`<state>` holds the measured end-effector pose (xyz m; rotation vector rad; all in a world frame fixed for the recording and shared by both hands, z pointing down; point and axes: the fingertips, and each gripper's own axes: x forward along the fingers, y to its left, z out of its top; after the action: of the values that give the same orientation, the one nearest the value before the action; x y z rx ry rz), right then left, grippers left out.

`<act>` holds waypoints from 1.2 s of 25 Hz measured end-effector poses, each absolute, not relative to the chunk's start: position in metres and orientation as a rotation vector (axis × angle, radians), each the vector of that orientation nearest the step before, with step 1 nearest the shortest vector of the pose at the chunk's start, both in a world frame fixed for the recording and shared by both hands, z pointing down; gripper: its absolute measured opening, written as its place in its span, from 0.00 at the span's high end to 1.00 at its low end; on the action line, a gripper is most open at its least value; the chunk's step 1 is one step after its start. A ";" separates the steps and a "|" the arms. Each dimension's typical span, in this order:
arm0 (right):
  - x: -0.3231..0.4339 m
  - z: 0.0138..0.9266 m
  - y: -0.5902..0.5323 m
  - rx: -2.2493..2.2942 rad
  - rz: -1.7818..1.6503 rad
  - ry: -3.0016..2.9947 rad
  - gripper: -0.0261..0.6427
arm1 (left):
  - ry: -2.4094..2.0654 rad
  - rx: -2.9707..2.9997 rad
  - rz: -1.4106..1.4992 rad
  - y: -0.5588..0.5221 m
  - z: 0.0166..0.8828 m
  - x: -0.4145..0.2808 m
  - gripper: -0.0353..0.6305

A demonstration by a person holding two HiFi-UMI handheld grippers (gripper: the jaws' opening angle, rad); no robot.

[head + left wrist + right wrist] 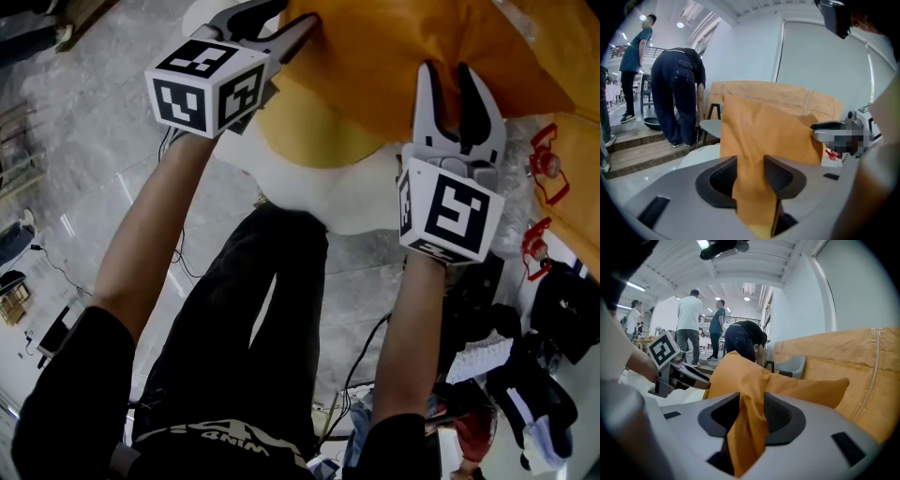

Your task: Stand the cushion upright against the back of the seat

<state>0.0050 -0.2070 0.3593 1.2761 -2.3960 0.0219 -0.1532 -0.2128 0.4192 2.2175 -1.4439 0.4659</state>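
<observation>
The orange cushion (394, 66) stands on the seat, whose pale yellow pad (309, 131) lies on a white base (319, 192). My left gripper (272, 28) is at the cushion's left corner, jaws apart, with a fold of the orange fabric (759, 136) loose between them (750, 168). My right gripper (446, 80) is at the cushion's near right edge with its fingers spread. In the right gripper view a bunched fold (750, 418) hangs between its jaws (751, 404) with a dark gap beside it. The seat's orange back (853, 357) rises behind the cushion.
A person bent over (677, 93) and a grey chair (710, 126) stand to the seat's left, by wooden steps (633, 145). Other people (689, 324) stand farther off. A red object (546, 164) lies right of the seat, and bags and clothes (525, 375) cover the floor.
</observation>
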 end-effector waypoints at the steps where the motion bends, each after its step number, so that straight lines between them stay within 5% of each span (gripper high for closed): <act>1: 0.004 0.359 -0.205 1.274 0.022 -2.396 0.72 | -1.442 2.221 0.466 -0.211 0.419 -0.153 0.69; 17: 0.013 0.342 -0.165 1.330 0.137 -2.431 0.74 | -1.364 2.296 0.451 -0.177 0.393 -0.138 0.64; 20: 0.016 0.327 -0.148 1.333 0.203 -2.482 0.90 | -1.283 2.319 0.427 -0.159 0.374 -0.130 0.82; 22: 0.018 0.316 -0.132 1.316 0.247 -2.504 0.92 | -1.235 2.332 0.413 -0.144 0.356 -0.123 0.92; 30: 0.033 0.242 -0.052 1.309 0.583 -2.543 0.93 | -1.086 2.389 0.359 -0.054 0.257 -0.092 0.94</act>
<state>0.0333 -0.0523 0.2423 1.3093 -2.5431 0.5829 -0.0919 -0.0542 0.2569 2.3887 -1.0860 0.3592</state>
